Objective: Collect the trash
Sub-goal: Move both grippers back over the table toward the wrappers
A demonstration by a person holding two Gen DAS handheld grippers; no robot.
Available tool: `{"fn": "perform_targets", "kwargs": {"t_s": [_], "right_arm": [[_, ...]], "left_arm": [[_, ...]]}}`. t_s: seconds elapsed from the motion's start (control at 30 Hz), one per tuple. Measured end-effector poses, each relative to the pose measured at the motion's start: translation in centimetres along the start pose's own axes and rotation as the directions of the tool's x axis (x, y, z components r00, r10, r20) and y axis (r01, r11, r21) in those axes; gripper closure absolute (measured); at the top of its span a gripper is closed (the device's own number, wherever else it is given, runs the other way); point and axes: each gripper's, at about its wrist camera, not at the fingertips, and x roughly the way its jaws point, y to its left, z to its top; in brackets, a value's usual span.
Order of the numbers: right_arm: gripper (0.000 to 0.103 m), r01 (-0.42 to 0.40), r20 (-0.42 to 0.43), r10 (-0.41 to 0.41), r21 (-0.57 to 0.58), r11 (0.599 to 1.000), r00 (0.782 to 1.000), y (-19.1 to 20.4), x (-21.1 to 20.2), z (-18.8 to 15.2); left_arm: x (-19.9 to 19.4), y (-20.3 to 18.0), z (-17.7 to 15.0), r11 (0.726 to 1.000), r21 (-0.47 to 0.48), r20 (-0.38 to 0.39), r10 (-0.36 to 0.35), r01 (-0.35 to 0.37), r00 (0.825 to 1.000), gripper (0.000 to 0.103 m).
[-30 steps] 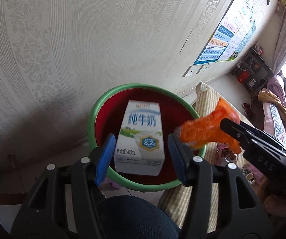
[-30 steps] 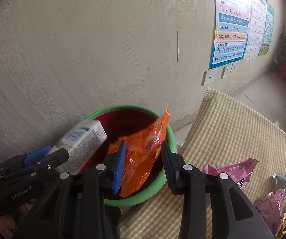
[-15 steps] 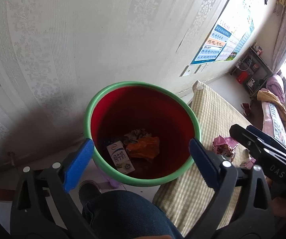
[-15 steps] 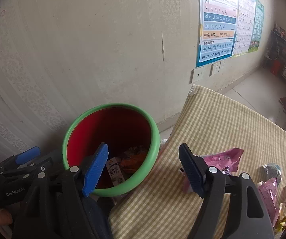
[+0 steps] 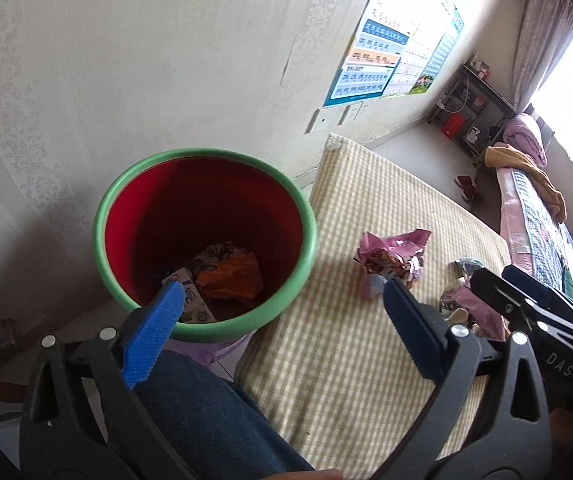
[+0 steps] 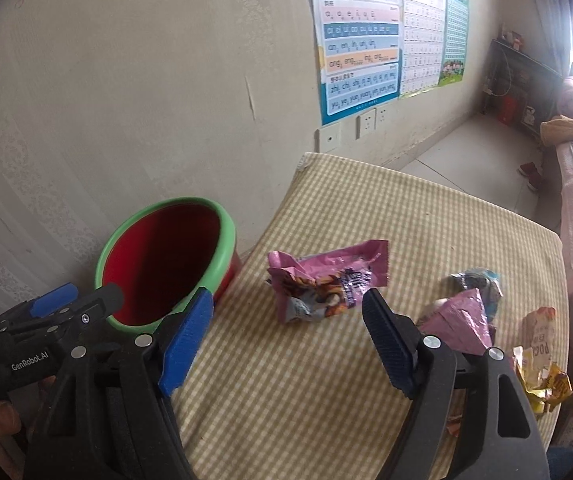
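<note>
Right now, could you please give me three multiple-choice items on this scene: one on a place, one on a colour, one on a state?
1. Where is the orange wrapper?
A. on the checked cloth
B. inside the bin
C. in the right tool

2. What colour is the rim of the bin?
A. green
B. blue
C. yellow

3. How is the right tool?
A. shut on a wrapper
B. open and empty
C. shut and empty

Answers: 1 B, it lies at the bin's bottom beside the milk carton; 2 A, green ring around red walls; 3 B, fingers wide apart before the pink wrapper.
</note>
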Motion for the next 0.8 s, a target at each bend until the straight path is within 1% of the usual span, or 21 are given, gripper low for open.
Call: {"fn": "perform_targets", "kwargs": {"t_s": [0.2, 0.4, 0.53, 0.67, 0.8], "right_arm": [[0.028, 0.063, 0.027, -0.065, 0.073, 0.995, 0.997, -4.7, -2.9, -1.7], [0.028, 0.145, 0.034, -0.151, 0.148, 0.978, 0.988, -9.7, -5.6, -4.0], [0.028, 0.199, 0.020, -0.207, 0.203, 0.959, 0.978, -13.1, -6.9, -5.7], [0.028, 0.250, 0.007, -0.261, 0.259, 0.933, 0.965, -16.2, -8.1, -7.2], [0.028, 0.279, -0.009, -0.291, 0.315, 0.907, 0.957, -18.9, -8.9, -8.1]], "left_arm": [[-0.3, -4.2, -0.2, 0.996, 0.076, 0.000, -0.039, 0.038, 0.999, 0.006], [-0.1, -7.8, -0.8, 0.987, 0.142, -0.017, -0.071, 0.072, 0.997, 0.006], [0.6, -10.0, -0.9, 0.978, 0.189, -0.031, -0.084, 0.089, 0.996, 0.006], [2.0, -11.5, -1.1, 0.970, 0.226, -0.058, -0.078, 0.089, 0.995, 0.006], [3.2, -12.5, -1.0, 0.963, 0.254, -0.077, -0.069, 0.087, 0.995, 0.006]]}}
